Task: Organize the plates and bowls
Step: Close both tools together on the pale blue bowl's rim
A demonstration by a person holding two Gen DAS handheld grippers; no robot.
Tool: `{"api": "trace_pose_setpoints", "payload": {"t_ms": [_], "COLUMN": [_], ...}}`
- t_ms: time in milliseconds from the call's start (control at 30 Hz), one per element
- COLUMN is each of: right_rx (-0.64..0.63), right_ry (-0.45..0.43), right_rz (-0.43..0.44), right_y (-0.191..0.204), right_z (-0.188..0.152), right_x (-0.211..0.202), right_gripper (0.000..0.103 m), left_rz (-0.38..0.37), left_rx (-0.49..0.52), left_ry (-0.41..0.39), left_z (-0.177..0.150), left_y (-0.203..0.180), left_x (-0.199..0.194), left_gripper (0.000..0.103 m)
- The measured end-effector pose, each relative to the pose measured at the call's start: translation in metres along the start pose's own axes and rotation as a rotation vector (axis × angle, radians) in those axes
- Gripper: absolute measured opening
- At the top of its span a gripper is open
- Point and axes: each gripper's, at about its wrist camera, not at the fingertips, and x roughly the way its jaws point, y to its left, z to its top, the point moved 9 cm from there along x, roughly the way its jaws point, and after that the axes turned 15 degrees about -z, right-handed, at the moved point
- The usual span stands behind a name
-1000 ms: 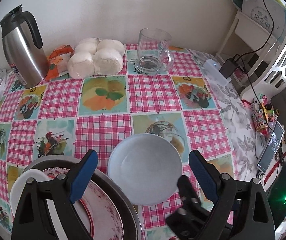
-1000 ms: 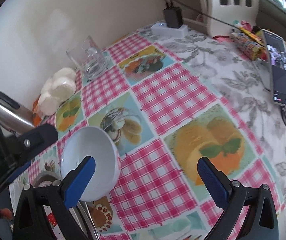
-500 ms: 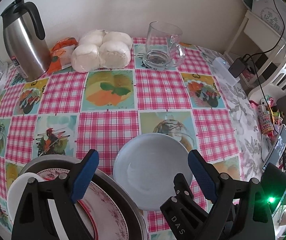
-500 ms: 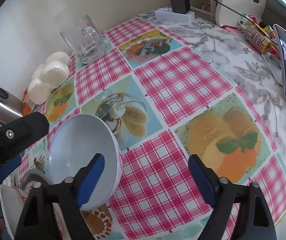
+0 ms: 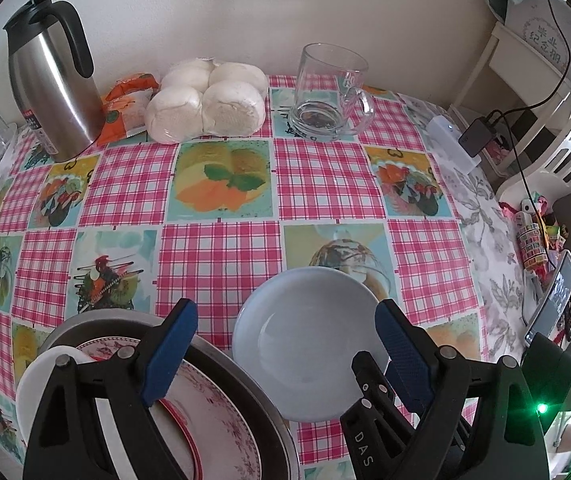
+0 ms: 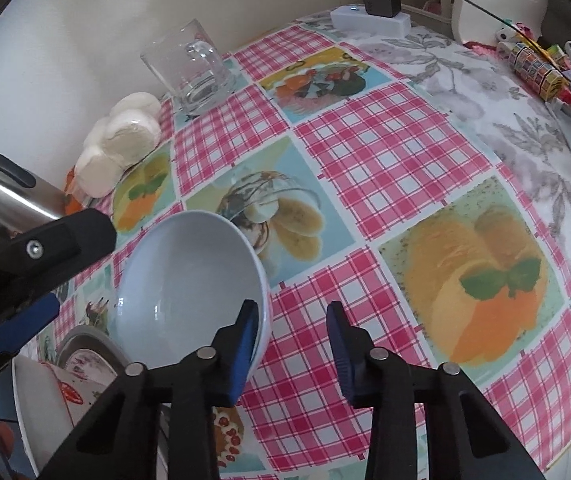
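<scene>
Oilcloth [image 5: 221, 248] in pink check with fruit and dessert panels covers the bench, with a grey floral cloth [image 6: 497, 92] along its right side and a plain pale wall behind. Against that wall stand a steel jug [image 5: 51, 92], an orange packet [image 5: 125, 106], a bag of white buns [image 5: 205, 102] and a glass mug [image 5: 329, 92] holding only dark dregs. A white power strip [image 6: 369, 18] with a black charger plugged in, a roll of sweets and a phone [image 5: 553, 300] lie on the floral cloth.

The pale blue bowl [image 6: 189, 292], nothing in it, sits near the bench's front edge, just beside a metal tray [image 5: 241, 380] that carries a red-patterned plate [image 5: 213, 420] and a white dish [image 5: 35, 380].

The left tool [image 5: 285, 356] hangs wide open over the bowl and the tray, gripping nothing. The right tool [image 6: 293, 348] is partly closed, its left finger against the bowl's near rim, inside it, and the other finger outside, apart from the wall; it has no hold on the bowl.
</scene>
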Motion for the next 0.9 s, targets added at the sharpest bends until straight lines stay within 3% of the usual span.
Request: {"api": "trace_pose_setpoints", "payload": {"t_ms": [100,467,567,900], "right_rx": [-0.012,0.022,0.047,0.118], "right_ry": [-0.010,-0.031,-0.026,-0.008], "right_rz": [0.000,-0.050,-0.048,-0.051], "right_y": [0.001,-0.023,-0.031,-0.055], "right_z": [0.001,0.008,0.010,0.013], "right_x": [-0.001,-0.003,-0.002,0.001], "right_gripper": [0.031,0.030,0.030,0.031], "left_rz": [-0.002,-0.008,-0.014,-0.042], "left_rx": [-0.002,0.025,0.034,0.057], "left_ry": [0.001,0.009,0.019,0.075], "left_z": [0.000,-0.002,-0.003,-0.014], "left_y": [0.000,-0.008,-0.012,-0.023], "left_x": [0.000,0.001,0.003,0.019], "left_gripper": [0.091,0.091,0.083,0.074]}}
